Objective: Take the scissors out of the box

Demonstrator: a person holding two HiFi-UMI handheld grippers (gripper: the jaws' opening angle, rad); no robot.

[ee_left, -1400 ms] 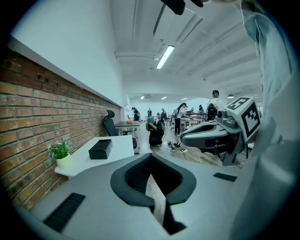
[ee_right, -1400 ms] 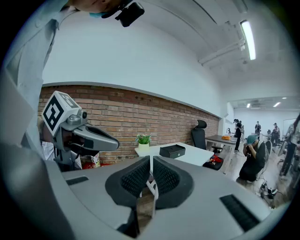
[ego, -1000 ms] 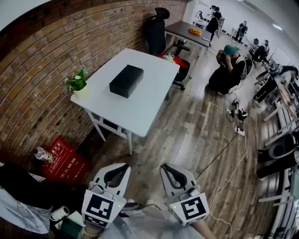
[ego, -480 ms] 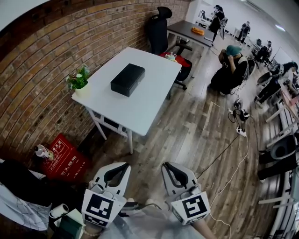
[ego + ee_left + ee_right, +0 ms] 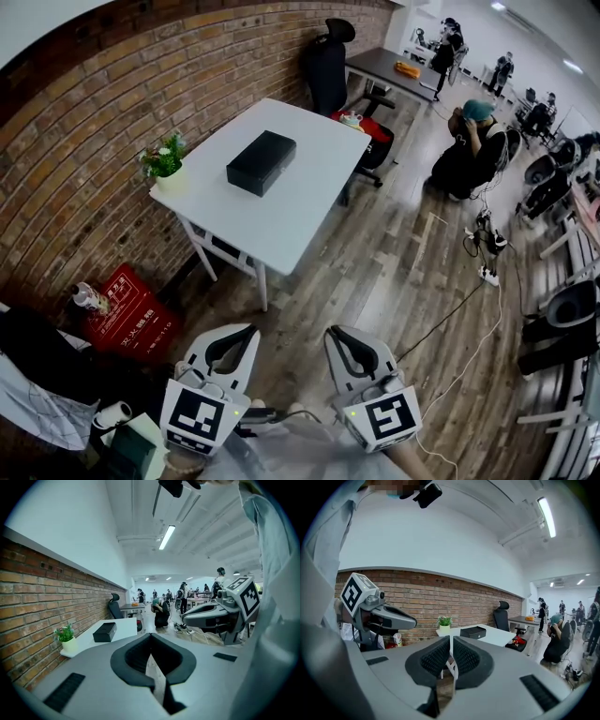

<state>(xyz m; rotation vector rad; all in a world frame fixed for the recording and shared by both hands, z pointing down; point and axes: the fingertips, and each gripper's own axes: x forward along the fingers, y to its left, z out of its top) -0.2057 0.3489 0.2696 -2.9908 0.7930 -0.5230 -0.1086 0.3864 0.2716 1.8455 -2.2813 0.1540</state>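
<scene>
While the counter (image 5: 298, 220) stands well ahead of your jaws, the closed box (image 5: 261, 161) lies on it, with the scissors presumably hidden inside. Your left gripper (image 5: 234, 345) and right gripper (image 5: 349, 349) are both closed, empty. Expect light, stiff, slippery scissors; pinch the handles.

Box (image 5: 261, 162) drifted slightly right in head view, table (image 5: 291, 220) and crouching person (image 5: 467, 150) likewise

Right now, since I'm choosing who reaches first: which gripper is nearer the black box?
Left, narrowly: the left gripper is nearly straight back from the black box, the right gripper offset rightward; both far away.
</scene>
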